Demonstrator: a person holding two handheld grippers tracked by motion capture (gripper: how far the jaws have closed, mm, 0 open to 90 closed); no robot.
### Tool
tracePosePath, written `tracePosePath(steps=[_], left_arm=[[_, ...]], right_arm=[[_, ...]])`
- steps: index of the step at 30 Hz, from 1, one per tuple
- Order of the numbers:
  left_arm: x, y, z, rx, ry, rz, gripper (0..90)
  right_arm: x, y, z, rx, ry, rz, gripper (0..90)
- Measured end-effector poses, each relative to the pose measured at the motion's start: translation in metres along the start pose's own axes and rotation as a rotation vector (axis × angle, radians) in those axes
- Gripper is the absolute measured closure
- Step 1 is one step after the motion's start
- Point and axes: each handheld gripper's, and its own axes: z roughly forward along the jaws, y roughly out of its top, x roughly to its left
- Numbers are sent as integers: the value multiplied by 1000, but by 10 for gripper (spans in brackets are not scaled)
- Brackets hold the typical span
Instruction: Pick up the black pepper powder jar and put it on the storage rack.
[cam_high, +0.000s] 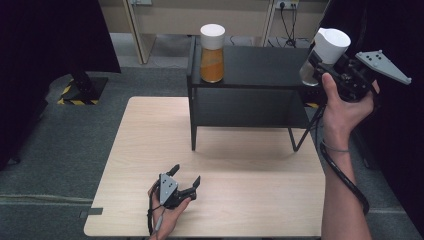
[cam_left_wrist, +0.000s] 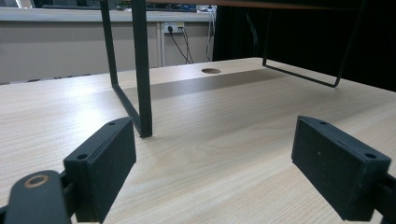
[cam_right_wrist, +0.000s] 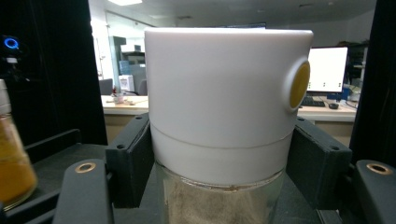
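My right gripper (cam_high: 320, 62) is shut on a glass jar with a tall white lid (cam_high: 327, 50), held in the air over the right end of the black shelf (cam_high: 260, 67). In the right gripper view the jar (cam_right_wrist: 224, 116) shows pale powder under its lid and a yellow button on the side, with the pads (cam_right_wrist: 133, 154) pressed on either side. A second jar (cam_high: 212, 52) with orange contents and a white lid stands on the shelf's left end. My left gripper (cam_high: 186, 177) rests open near the table's front edge; in its own view the gripper (cam_left_wrist: 212, 161) holds nothing.
The black shelf stands on thin metal legs (cam_left_wrist: 142, 70) at the back of the light wooden table (cam_high: 150, 145). A round hole (cam_left_wrist: 211, 71) is cut in the tabletop under the shelf. Dark curtains hang at both sides.
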Motion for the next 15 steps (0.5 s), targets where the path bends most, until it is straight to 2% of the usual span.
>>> tracePosePath(steps=[15], left_arm=[[0,0,0,0,-1,-3,131]], right_arm=[[-6,9,30,59,-55,-3,306]])
